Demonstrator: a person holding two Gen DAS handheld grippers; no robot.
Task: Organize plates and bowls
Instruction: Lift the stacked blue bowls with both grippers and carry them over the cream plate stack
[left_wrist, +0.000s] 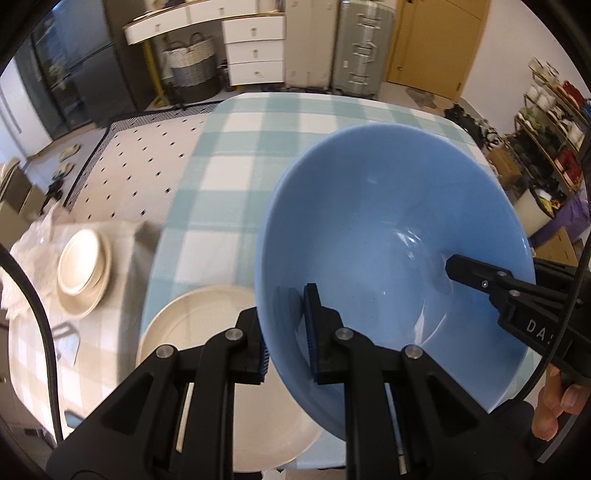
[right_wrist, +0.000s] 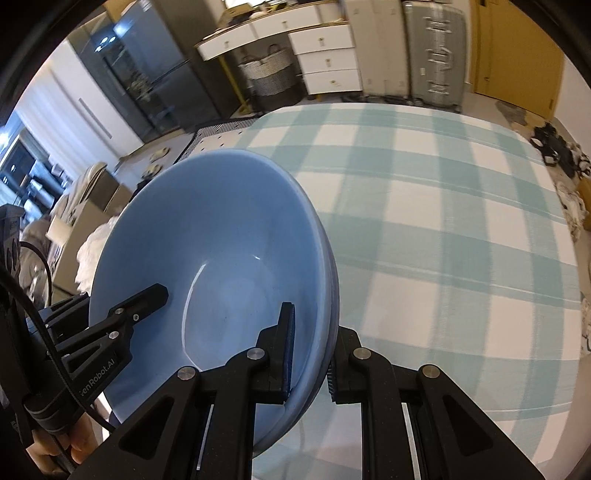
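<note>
Left gripper (left_wrist: 288, 328): nearest the lens in the left wrist view, clamped on the near-left rim of the blue bowl, one ribbed pad inside the wall and the other outside it.
Right gripper (right_wrist: 310, 350): pinches the opposite rim the same way, one finger (right_wrist: 286, 347) inside the bowl and the other outside below the rim; its black fingertip (left_wrist: 469, 271) reaches in from the right in the left wrist view.
Blue bowl (left_wrist: 391, 251): held between the two grippers above the table, mouth facing up and tipped somewhat toward the left camera. It is round, so no long axis shows; the line between the two grips runs left to right.
Hands: fingers of the person's right hand (left_wrist: 557, 410) curl around the right gripper's handle at the lower right edge; the left hand (right_wrist: 55, 454) shows at the lower left of the right wrist view.
Cream plate (left_wrist: 221, 369): lies flat on the near-left edge of the table, partly under the bowl.
Table (right_wrist: 443, 229): covered in a teal and white checked cloth.
Stacked plates (left_wrist: 83, 269): cream, on a beige cloth well to the left, apart from the table.
</note>
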